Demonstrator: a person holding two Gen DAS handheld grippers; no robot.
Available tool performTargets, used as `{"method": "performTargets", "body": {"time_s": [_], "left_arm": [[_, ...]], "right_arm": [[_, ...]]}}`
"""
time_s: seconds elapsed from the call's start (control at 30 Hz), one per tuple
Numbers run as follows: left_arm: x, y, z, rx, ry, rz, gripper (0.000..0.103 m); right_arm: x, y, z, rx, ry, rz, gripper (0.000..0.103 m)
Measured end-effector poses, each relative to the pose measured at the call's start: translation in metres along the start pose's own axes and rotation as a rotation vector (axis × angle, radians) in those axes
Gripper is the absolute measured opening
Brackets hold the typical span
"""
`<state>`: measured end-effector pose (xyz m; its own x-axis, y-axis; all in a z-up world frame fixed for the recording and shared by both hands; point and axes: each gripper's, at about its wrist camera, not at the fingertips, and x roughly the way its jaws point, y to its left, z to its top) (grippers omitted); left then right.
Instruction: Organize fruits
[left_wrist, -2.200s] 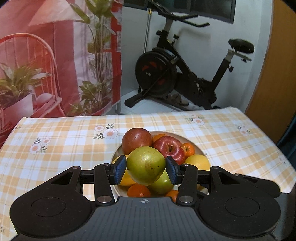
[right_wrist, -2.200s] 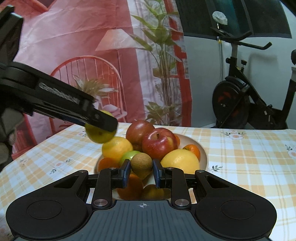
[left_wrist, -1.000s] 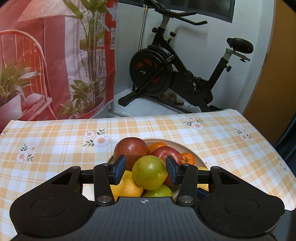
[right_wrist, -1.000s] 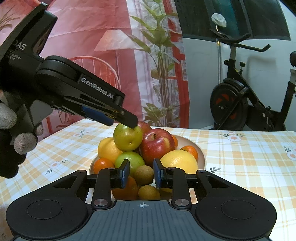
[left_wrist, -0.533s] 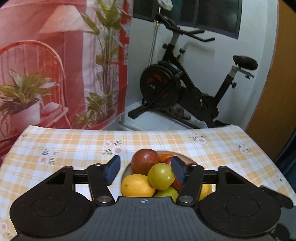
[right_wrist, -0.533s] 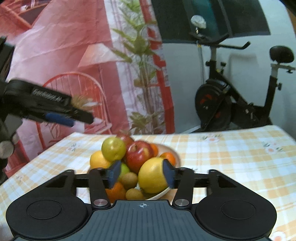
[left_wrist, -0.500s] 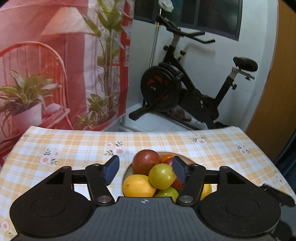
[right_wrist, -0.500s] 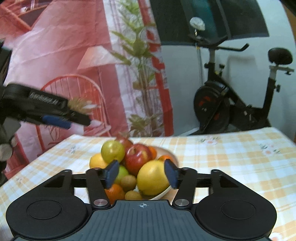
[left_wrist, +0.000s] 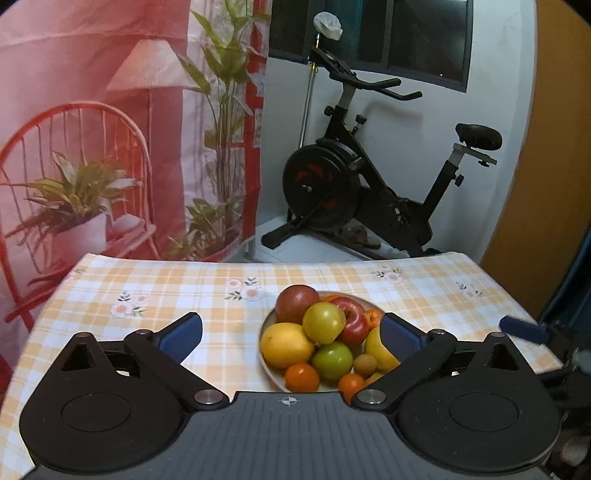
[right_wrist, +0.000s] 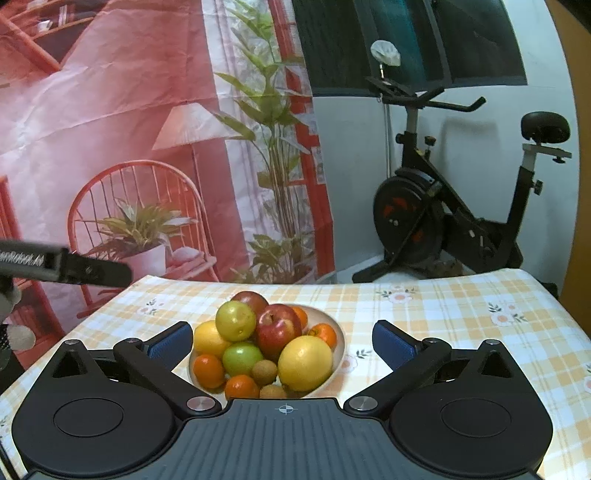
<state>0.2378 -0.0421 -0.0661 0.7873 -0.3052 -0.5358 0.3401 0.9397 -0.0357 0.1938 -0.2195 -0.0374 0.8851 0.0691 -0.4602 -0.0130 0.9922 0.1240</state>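
Observation:
A cream bowl (right_wrist: 340, 334) heaped with fruit stands mid-table on the checked cloth. A yellow-green apple (left_wrist: 324, 322) (right_wrist: 235, 320) tops the pile beside a red apple (right_wrist: 279, 329). A big yellow citrus (right_wrist: 305, 363), a brown kiwi (right_wrist: 264, 370) and several small oranges lie at the front. My left gripper (left_wrist: 290, 334) hangs back above the bowl, its jaws opening wide, holding nothing. My right gripper (right_wrist: 282, 338) is likewise raised and opening, with nothing between its pads. The left gripper's finger (right_wrist: 74, 271) shows at the left edge of the right wrist view.
The tablecloth (left_wrist: 155, 291) runs to the far table edge, with bare cloth on both sides of the bowl. Behind stand a black exercise bike (left_wrist: 354, 192) and a red printed backdrop (right_wrist: 122, 129). A gloved hand (right_wrist: 14, 334) is at the left edge.
Both grippers let go of their fruit: the yellow-green apple now rests on top of the pile, the kiwi at its front. Both jaws spread wide while the grippers drew back and rose.

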Motion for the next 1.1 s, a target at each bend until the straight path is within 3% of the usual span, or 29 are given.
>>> {"method": "performTargets", "body": {"time_s": [0.57,1.1], "left_arm": [[-0.081,-0.011,-0.016,0.004,-0.054,0.058,0.103],[-0.167,-0.026,-0.028,0.019,-0.188,0.139,0.103]], "right_arm": [[-0.073,0.020,0.014,0.052,0.042,-0.031,0.103],[-0.142,0.049,0.023,0.015,0.013,-0.083,0.103]]}}
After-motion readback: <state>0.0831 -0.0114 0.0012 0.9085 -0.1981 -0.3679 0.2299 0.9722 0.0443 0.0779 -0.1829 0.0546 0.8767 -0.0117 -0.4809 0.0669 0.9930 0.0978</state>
